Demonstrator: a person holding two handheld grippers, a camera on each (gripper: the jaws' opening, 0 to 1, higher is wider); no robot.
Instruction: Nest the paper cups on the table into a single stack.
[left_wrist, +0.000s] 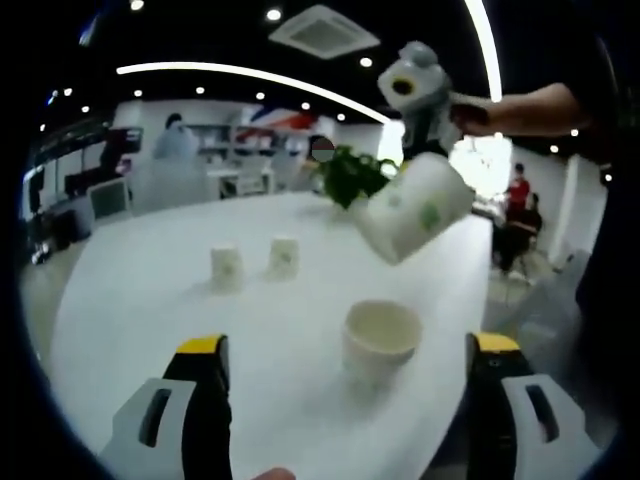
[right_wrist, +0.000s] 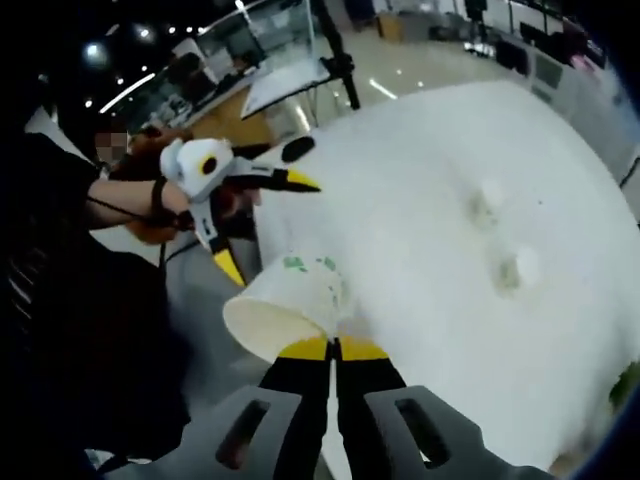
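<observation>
In the left gripper view, the left gripper (left_wrist: 345, 365) is holding its yellow-tipped jaws spread wide and released, flanking an upright open paper cup (left_wrist: 380, 340) that is standing on the white table (left_wrist: 150, 300), while two upside-down cups (left_wrist: 226, 267) (left_wrist: 284, 255) are sitting well apart from it at about 10 and 11 o'clock. The right gripper (right_wrist: 335, 348) is clenching the wall of a tilted paper cup with green print (right_wrist: 290, 305), which is hanging in the air at 1 o'clock above the upright cup. A potted plant (left_wrist: 352, 173) is standing at the table's far edge.

Two far paper cups (right_wrist: 505, 255) on the worktop (right_wrist: 430, 180) blurred; print on the held cup (left_wrist: 415, 207) too small to read.
</observation>
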